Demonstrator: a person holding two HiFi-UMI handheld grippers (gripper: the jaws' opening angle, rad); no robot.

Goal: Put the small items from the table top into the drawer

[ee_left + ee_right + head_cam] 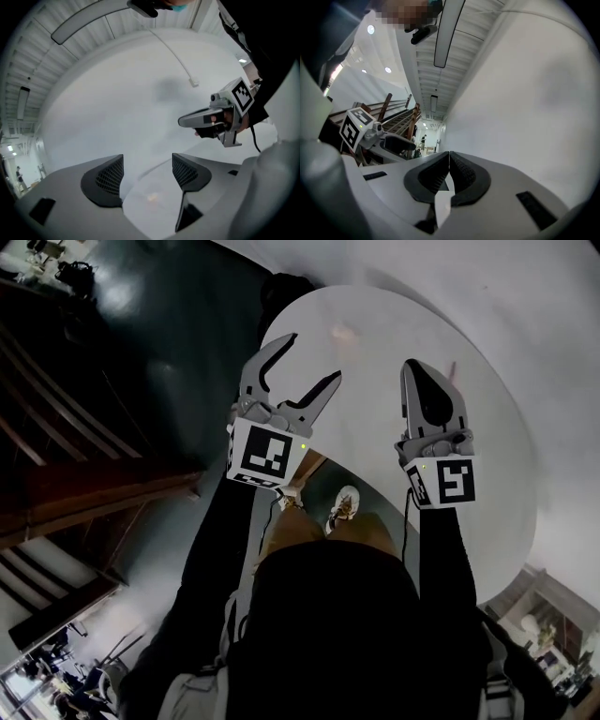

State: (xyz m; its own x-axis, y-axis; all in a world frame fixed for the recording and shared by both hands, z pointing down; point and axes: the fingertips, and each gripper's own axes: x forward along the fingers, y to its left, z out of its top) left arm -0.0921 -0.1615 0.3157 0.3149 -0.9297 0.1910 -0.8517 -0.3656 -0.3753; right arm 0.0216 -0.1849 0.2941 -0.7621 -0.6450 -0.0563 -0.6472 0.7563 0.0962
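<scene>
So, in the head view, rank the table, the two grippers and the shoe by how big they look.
1. Table, largest.
2. Left gripper and right gripper, too alike to rank; both sit nearer the camera.
3. Shoe, smallest.

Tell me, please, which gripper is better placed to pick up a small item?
Left, probably. The left gripper has its jaws apart, and a small blurred orange item lies on the white table in line with their gap. The right gripper is shut on nothing and would have to open first.
</scene>
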